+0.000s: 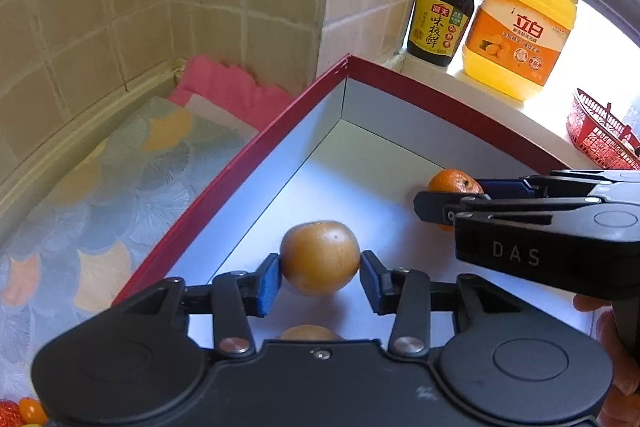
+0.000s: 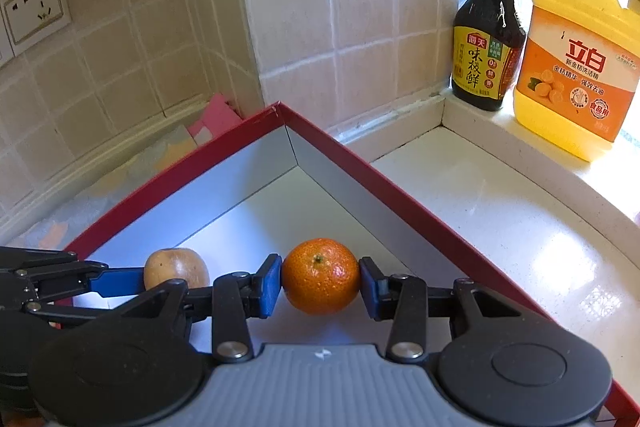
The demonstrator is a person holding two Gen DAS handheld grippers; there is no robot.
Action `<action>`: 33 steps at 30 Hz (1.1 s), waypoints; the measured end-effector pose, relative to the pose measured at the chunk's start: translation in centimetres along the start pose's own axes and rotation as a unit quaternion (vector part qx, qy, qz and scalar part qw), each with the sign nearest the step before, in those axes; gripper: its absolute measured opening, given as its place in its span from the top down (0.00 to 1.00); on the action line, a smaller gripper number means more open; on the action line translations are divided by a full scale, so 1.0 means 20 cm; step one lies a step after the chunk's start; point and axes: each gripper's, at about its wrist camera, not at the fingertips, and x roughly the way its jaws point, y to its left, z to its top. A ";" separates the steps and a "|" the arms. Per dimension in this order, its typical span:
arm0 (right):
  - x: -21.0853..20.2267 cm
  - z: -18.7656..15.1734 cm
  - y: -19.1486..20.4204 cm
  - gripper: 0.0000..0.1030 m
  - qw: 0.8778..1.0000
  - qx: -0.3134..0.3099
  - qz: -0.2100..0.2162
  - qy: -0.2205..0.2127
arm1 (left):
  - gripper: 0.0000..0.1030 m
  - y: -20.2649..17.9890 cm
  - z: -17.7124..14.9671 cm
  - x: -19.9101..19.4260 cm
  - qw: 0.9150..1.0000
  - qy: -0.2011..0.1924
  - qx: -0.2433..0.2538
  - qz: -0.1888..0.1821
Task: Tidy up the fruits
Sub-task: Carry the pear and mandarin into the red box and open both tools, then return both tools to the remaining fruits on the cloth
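The red-rimmed box (image 1: 256, 147) with a pale grey inside is holding 2 fruits near its far corner. The left gripper (image 1: 319, 277) is clenching a tan-brown round fruit (image 1: 320, 257) between its blue pads (image 1: 269, 281), low over the box floor. The right gripper (image 2: 320, 281) is squeezing a small orange (image 2: 320, 275) the same way, just beside it. A soy sauce bottle (image 2: 486, 59) and a yellow detergent jug (image 2: 576, 67) are standing on the sill behind.

One orange (image 2: 320, 275), two brown fruits (image 1: 319, 257) (one half hidden), one red box (image 1: 224, 179), two bottles (image 1: 440, 11).
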 end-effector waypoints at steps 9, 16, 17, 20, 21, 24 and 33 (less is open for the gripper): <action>-0.16 0.03 -0.05 0.48 0.999 0.013 -0.008 -0.051 | 0.24 0.04 -0.01 -0.25 0.997 -0.071 -0.007 -0.020; -0.36 0.04 -0.02 0.48 0.997 0.002 0.010 -0.077 | 0.24 0.21 -0.09 -0.61 0.990 -0.133 -0.050 0.004; -0.39 0.03 0.00 0.48 0.997 -0.005 0.016 -0.080 | 0.24 0.25 -0.12 -0.67 0.988 -0.141 -0.057 0.011; -0.49 0.01 0.07 0.48 0.995 -0.028 0.034 -0.089 | 0.24 0.36 -0.20 -0.87 0.982 -0.167 -0.083 0.038; -0.52 0.00 0.10 0.48 0.994 -0.036 0.043 -0.091 | 0.24 0.40 -0.24 -0.94 0.979 -0.176 -0.093 0.051; -0.60 -0.04 0.23 0.47 0.990 -0.069 0.071 -0.096 | 0.23 0.53 -0.37 -1.16 0.967 -0.198 -0.128 0.099; -0.65 -0.15 0.72 0.45 0.968 -0.187 0.143 -0.084 | 0.23 0.84 -0.76 -1.57 0.925 -0.210 -0.213 0.234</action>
